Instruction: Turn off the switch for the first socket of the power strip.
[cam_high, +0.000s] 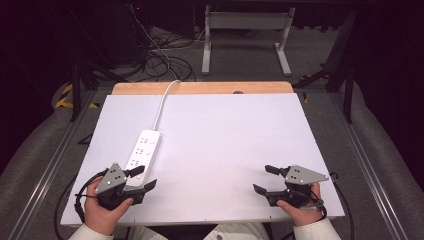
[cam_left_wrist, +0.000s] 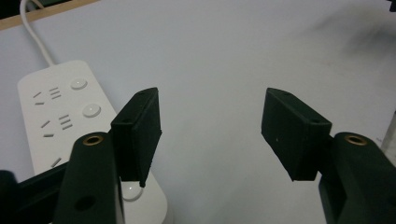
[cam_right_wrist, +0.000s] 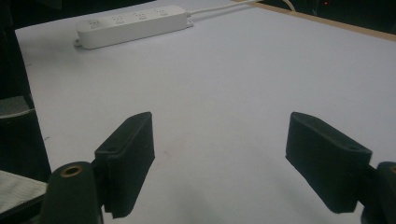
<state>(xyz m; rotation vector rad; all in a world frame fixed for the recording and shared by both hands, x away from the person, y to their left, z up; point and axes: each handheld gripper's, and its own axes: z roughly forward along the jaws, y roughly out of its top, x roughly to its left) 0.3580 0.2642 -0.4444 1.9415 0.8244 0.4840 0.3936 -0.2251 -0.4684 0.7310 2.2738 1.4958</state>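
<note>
A white power strip (cam_high: 143, 150) lies on the left half of the white table (cam_high: 230, 135), its cord running off toward the far edge. My left gripper (cam_high: 143, 178) sits at the strip's near end, jaws open and nothing between them. In the left gripper view the power strip (cam_left_wrist: 60, 116) lies behind the left jaw of my left gripper (cam_left_wrist: 212, 107), with bare table between the pads. My right gripper (cam_high: 263, 179) rests at the near right, open and empty. From the right gripper view my right gripper (cam_right_wrist: 219, 126) faces bare table, the power strip (cam_right_wrist: 135, 21) far off.
A wooden strip (cam_high: 200, 88) borders the table's far edge. Beyond it stand a white metal frame (cam_high: 245, 30) and loose cables (cam_high: 160, 55) on the floor. Metal rails run along both sides of the table.
</note>
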